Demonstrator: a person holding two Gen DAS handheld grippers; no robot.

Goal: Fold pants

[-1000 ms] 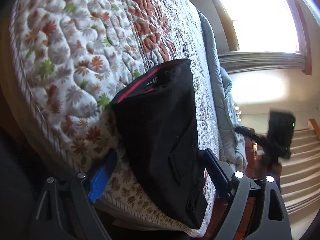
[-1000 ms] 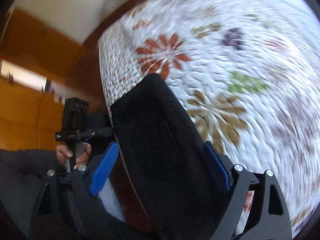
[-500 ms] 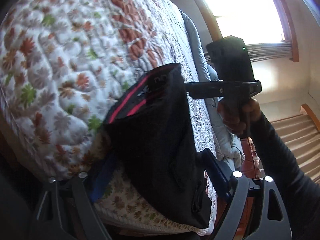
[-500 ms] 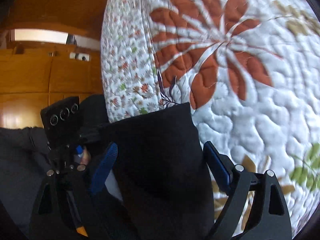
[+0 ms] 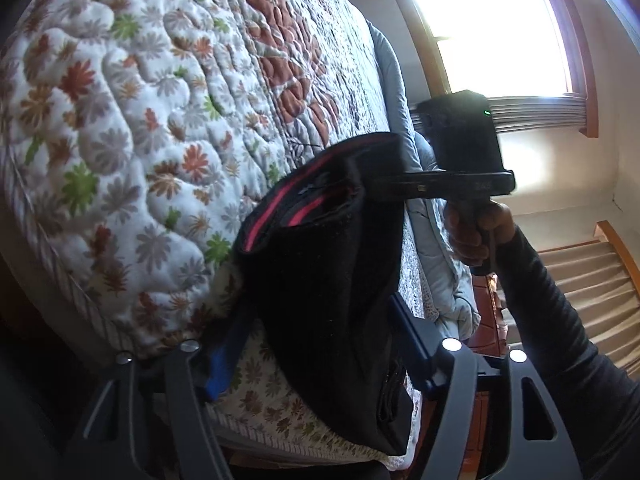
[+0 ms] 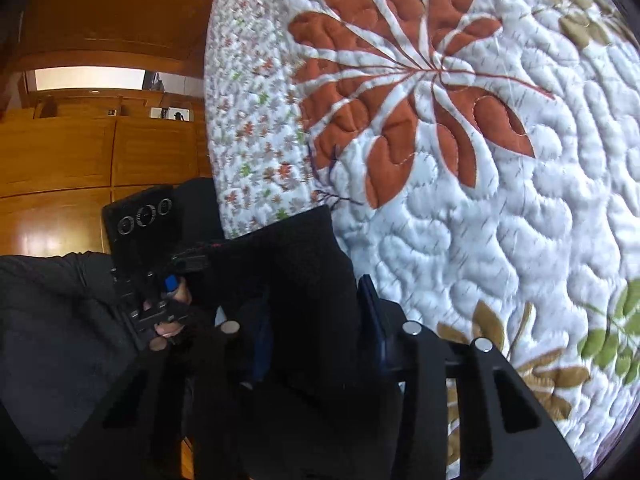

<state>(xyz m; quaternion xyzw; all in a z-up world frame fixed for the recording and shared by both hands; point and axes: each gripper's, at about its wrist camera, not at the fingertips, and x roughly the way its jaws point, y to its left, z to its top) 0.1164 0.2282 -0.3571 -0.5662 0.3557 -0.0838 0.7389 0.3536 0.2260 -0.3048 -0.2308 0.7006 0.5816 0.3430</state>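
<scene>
Black pants [image 5: 328, 280] with a red waistband stripe hang as a thick bundle over the near edge of a quilted floral bed [image 5: 132, 112]. My left gripper [image 5: 316, 344] has its blue fingers closed against the bundle's sides. In the right wrist view the same black pants [image 6: 304, 280] fill the span between the fingers of my right gripper [image 6: 316, 328], which is shut on the top fold. The right gripper's body also shows in the left wrist view [image 5: 464, 152], gripping the bundle's upper corner. The left gripper's body shows in the right wrist view [image 6: 144, 236].
The white quilt [image 6: 480, 200] with large rust flowers spreads beyond the pants. A grey blanket [image 5: 436, 248] lies along the bed's far side. A bright window [image 5: 488, 28] and stairs [image 5: 584, 280] stand behind; wooden cabinets [image 6: 100, 152] are on the other side.
My right gripper has swung over to the bundle's top corner and closed on it. The pants have been lifted and bunched higher against the bed edge. The left gripper has kept its grip.
</scene>
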